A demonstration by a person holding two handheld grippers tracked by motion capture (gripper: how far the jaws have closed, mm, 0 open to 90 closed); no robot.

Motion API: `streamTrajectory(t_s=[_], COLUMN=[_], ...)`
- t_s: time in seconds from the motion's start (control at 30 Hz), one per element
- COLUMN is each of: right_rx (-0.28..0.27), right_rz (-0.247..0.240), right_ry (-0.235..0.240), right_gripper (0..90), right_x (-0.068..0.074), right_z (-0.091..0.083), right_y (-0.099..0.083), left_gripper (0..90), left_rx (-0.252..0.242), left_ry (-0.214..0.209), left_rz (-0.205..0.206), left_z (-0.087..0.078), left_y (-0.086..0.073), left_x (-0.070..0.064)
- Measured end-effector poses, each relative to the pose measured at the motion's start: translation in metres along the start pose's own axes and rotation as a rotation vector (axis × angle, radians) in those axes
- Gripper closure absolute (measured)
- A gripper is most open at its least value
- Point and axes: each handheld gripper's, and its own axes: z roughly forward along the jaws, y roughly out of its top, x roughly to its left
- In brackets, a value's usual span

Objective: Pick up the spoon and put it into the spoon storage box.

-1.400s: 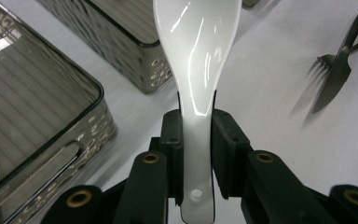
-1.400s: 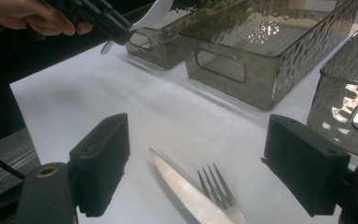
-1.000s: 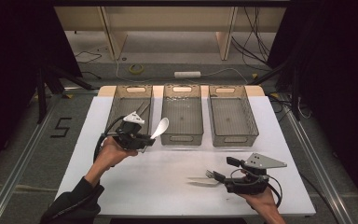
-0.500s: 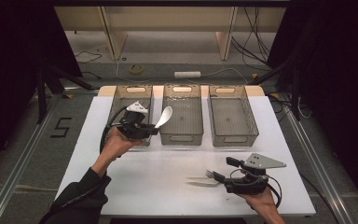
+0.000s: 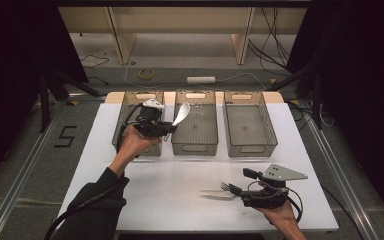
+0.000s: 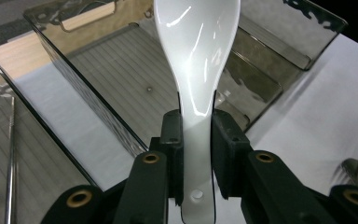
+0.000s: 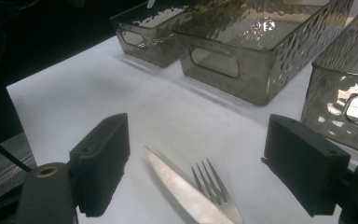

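My left gripper (image 5: 168,127) is raised over the gap between the left bin (image 5: 124,136) and the middle bin (image 5: 195,148). It is shut on the handle of a white ceramic spoon (image 5: 182,113). In the left gripper view the spoon (image 6: 196,70) stands up between the jaws of that gripper (image 6: 196,140), its bowl over the middle bin (image 6: 121,79). My right gripper (image 5: 237,191) rests low at the table's front right, open. A metal fork (image 7: 210,183) lies on the table between the jaws of that gripper (image 7: 198,154), beside a flat silver blade-like piece (image 7: 168,173).
Three clear smoky bins stand in a row at the back of the white table (image 5: 170,195); the right bin (image 5: 247,148) looks bare. The left bin (image 6: 0,154) holds thin metal utensils. The table's front edge is close to my right hand.
My left gripper has carried the spoon farther from me and upward, from in front of the bins to over them. The right gripper and the fork have stayed put.
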Motion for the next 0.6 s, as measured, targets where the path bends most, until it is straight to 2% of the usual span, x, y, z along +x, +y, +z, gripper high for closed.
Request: streamTrajectory(t_s=[0.2,0.43,0.6], right_rx=[0.002,0.0,-0.001], right_rz=[0.002,0.001,-0.001], right_ry=[0.0,0.0,0.002], right_gripper=[23.2,23.3,23.3], right_x=[0.0,0.0,-0.001], right_z=[0.001,0.0,0.0], right_y=[0.0,0.0,0.0], left_gripper=[75.3,75.3,75.3], left_rx=[-0.009,-0.009,-0.012], left_ry=[0.007,0.01,0.024], left_rz=[-0.016,-0.016,-0.034], left_z=[0.007,0.017,0.023], left_y=[0.01,0.018,0.023], left_x=[0.002,0.004,0.008])
